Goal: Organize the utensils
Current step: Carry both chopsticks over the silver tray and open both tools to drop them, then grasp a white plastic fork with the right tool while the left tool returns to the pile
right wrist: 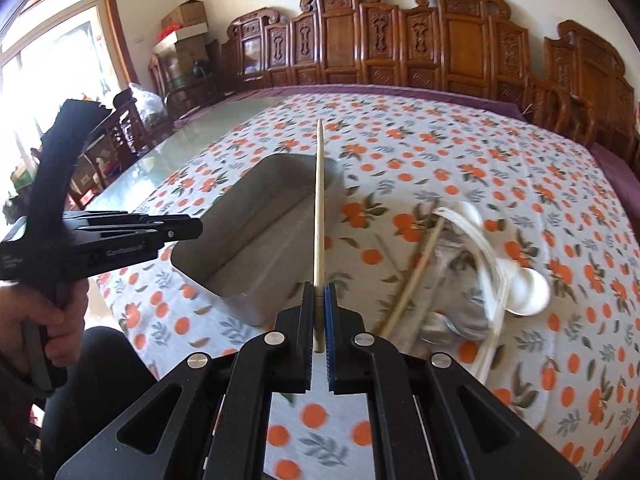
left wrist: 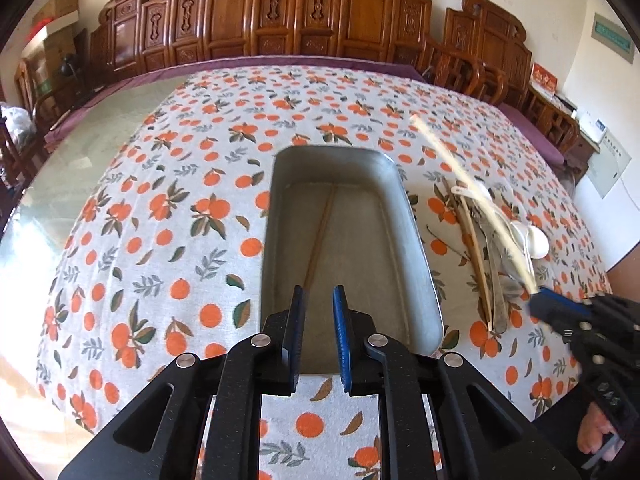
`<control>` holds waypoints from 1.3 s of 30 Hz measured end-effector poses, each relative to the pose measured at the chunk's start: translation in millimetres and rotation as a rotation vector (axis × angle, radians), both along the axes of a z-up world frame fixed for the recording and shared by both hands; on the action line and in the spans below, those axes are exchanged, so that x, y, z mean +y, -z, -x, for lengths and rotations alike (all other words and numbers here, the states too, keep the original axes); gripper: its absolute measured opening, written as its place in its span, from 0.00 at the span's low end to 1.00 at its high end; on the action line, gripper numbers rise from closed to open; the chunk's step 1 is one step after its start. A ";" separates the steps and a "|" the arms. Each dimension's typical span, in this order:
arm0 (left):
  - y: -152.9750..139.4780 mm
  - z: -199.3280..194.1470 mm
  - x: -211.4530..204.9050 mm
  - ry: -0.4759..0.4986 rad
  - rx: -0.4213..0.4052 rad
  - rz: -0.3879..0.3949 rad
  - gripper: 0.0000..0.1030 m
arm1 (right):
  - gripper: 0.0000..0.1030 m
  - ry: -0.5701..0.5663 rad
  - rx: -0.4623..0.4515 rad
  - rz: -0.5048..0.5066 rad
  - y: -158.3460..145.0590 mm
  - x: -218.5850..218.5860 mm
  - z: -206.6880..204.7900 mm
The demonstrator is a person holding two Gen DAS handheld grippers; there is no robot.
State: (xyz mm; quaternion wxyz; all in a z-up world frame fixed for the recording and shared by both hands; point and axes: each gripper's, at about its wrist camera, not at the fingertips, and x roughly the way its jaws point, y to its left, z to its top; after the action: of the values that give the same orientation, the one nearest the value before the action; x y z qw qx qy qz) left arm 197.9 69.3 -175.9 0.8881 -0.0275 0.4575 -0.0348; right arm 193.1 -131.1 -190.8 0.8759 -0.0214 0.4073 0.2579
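A grey metal tray (left wrist: 404,216) lies on the orange-print tablecloth with one wooden chopstick (left wrist: 318,246) inside. My left gripper (left wrist: 318,300) is open and empty over the tray's near end. My right gripper (right wrist: 319,296) is shut on a pale chopstick (right wrist: 319,208) held up in the air, pointing over the tray (right wrist: 240,236); it shows blurred in the left wrist view (left wrist: 472,192). A pile of utensils (left wrist: 488,240) lies right of the tray: chopsticks, metal spoons and white plastic spoons (right wrist: 524,292).
The cloth (left wrist: 180,200) covers part of a glass-topped table (left wrist: 80,152). Carved wooden chairs (left wrist: 320,12) line the far edge. Boxes (right wrist: 184,28) and a window stand at the far left. The left gripper's body (right wrist: 100,240) shows left of the tray.
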 end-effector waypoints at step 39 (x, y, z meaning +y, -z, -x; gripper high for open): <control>-34.3 28.8 33.8 -0.040 -0.085 -0.010 0.21 | 0.09 -0.068 0.175 -0.038 19.7 81.1 -47.3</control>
State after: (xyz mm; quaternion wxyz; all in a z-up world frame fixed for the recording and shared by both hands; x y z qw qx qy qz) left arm 169.0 103.1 -141.6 0.9074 -0.0306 0.4188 -0.0159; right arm 240.4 -50.0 -210.5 0.8278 0.0041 0.4763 0.2964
